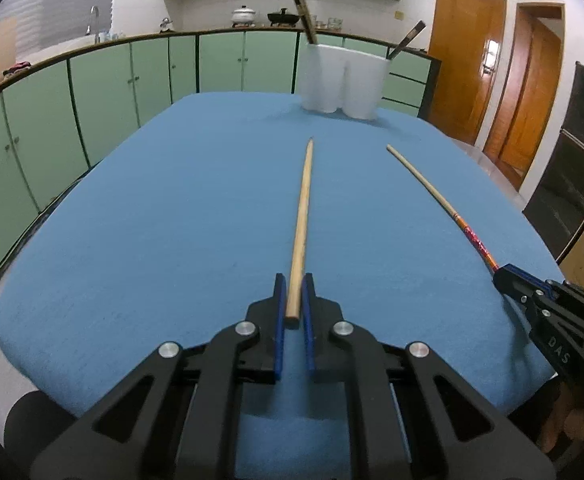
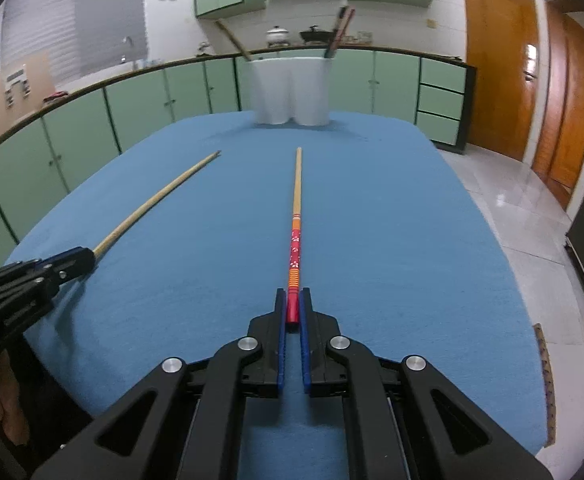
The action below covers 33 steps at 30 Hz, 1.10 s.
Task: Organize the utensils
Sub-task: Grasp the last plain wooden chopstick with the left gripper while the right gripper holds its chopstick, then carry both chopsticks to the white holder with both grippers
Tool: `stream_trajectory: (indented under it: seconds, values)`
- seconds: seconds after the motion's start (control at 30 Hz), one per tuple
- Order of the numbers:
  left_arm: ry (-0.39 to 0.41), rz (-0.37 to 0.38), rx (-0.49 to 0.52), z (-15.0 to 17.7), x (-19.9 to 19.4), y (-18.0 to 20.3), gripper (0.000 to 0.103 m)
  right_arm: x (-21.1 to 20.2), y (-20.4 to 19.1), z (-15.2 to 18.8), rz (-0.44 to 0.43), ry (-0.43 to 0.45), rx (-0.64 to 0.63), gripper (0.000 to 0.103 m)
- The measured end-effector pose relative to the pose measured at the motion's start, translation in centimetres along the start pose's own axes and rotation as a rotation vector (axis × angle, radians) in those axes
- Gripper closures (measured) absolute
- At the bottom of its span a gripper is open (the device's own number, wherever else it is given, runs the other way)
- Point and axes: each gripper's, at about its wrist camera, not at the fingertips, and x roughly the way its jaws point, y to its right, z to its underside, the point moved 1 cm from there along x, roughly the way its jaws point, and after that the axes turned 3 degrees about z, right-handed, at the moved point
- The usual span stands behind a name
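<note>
the left gripper (image 1: 293, 286) pinched the butt of a plain chopstick (image 1: 303, 216) at lower centre, the right gripper (image 2: 293, 300) the red end of a painted chopstick (image 2: 295, 216). both sticks lay on the blue tablecloth (image 1: 152, 220), tips toward the white holder (image 1: 343, 80) at upper centre, path between bare; green cabinets (image 1: 104, 88) behind

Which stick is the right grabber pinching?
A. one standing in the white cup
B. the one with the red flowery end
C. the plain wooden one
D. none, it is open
B: the right gripper is shut on the red patterned end of the chopstick, while the plain wooden chopstick sits in the left gripper.
</note>
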Motion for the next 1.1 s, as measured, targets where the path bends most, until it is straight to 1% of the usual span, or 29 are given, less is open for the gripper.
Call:
stream_trajectory:
  seconds: [0.1, 0.13, 0.17, 0.27, 0.3, 0.33, 0.37, 0.43, 0.53, 0.63, 0.73, 0.83, 0.97, 1.1]
  values:
    - [-0.016, 0.005, 0.022, 0.2, 0.0, -0.3, 0.093, -0.2, -0.7, 0.0, -0.006, -0.001, -0.013, 0.095]
    - [-0.018, 0.018, 0.036, 0.1, 0.0, -0.3, 0.088, -0.3, -0.8, 0.1, -0.008, -0.003, -0.011, 0.095]
    - [-0.019, 0.029, 0.05, 0.1, 0.0, -0.3, 0.086, -0.4, -0.9, 0.2, -0.007, -0.005, -0.008, 0.093]
    - [-0.012, 0.051, 0.081, 0.2, 0.0, -0.3, 0.084, -0.5, -1.1, 0.4, 0.0, -0.006, -0.012, 0.093]
    - [-0.012, 0.068, 0.087, 0.1, 0.0, -0.4, 0.086, -0.5, -1.1, 0.4, 0.001, -0.007, -0.012, 0.093]
    - [-0.013, 0.079, 0.088, 0.0, 0.2, -0.3, 0.093, -0.5, -1.1, 0.3, 0.001, -0.009, -0.012, 0.093]
    - [-0.015, 0.092, 0.087, -0.1, 0.1, -0.3, 0.096, -0.5, -1.1, 0.3, 0.001, -0.013, -0.011, 0.093]
    - [-0.007, 0.099, 0.078, -0.3, -0.5, -0.4, 0.097, -0.6, -1.1, 0.0, -0.002, -0.015, -0.001, 0.097]
    - [0.014, 0.118, 0.065, -1.0, -2.0, -0.2, 0.097, -1.5, -0.9, -0.5, -0.009, -0.005, 0.03, 0.097]
    - [0.03, 0.131, 0.048, -2.0, -3.9, -0.2, 0.097, -3.3, -0.5, -1.3, -0.019, 0.015, 0.071, 0.097]
    - [0.057, 0.146, 0.035, -3.4, -5.8, -0.2, 0.097, -5.7, -0.3, -2.7, -0.02, 0.05, 0.082, 0.097]
    - [0.093, 0.155, 0.039, -5.2, -7.9, -0.3, 0.097, -8.3, -0.3, -4.8, -0.033, 0.084, 0.078, 0.097]
    - [0.141, 0.168, 0.051, -8.0, -10.6, -0.7, 0.097, -11.7, -0.6, -8.4, -0.052, 0.123, 0.04, 0.097]
    - [0.154, 0.197, 0.063, -11.1, -12.2, -1.2, 0.097, -13.6, -0.8, -11.8, -0.071, 0.119, -0.002, 0.097]
